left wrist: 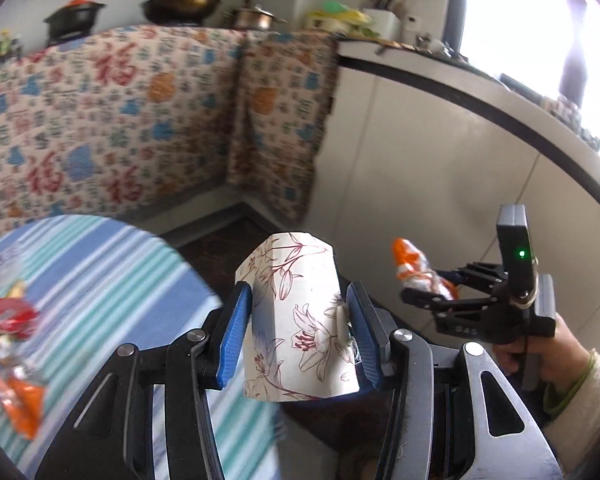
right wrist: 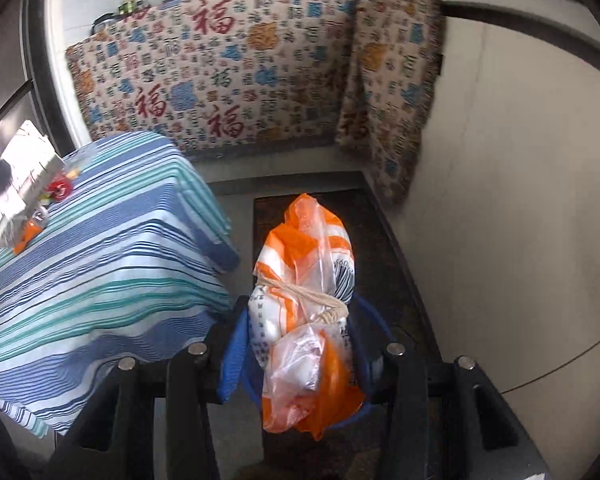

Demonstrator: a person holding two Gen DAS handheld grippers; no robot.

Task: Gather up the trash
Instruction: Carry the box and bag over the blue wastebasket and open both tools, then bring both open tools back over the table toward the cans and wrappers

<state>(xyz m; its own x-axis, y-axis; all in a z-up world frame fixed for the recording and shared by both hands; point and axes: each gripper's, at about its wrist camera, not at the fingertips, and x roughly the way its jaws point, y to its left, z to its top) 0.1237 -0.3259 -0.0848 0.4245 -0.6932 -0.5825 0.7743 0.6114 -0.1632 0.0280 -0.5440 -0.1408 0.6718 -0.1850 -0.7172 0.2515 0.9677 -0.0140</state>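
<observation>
My left gripper [left wrist: 298,312] is shut on a white paper cup with a flower print [left wrist: 296,316], held in the air off the right edge of the striped table [left wrist: 112,280]. My right gripper [right wrist: 296,344] is shut on an orange and white plastic bag [right wrist: 304,320] tied with string, held above the dark floor. The right gripper with the bag [left wrist: 416,268] also shows in the left wrist view, to the right of the cup. Red and orange wrappers [left wrist: 8,320] lie on the table at the left.
A patterned cloth [right wrist: 228,72] hangs over the counter behind, with pots and a wok [left wrist: 180,4] on top. A white cabinet wall [right wrist: 520,200] curves along the right. A white box and small wrappers [right wrist: 32,184] sit at the table's far left.
</observation>
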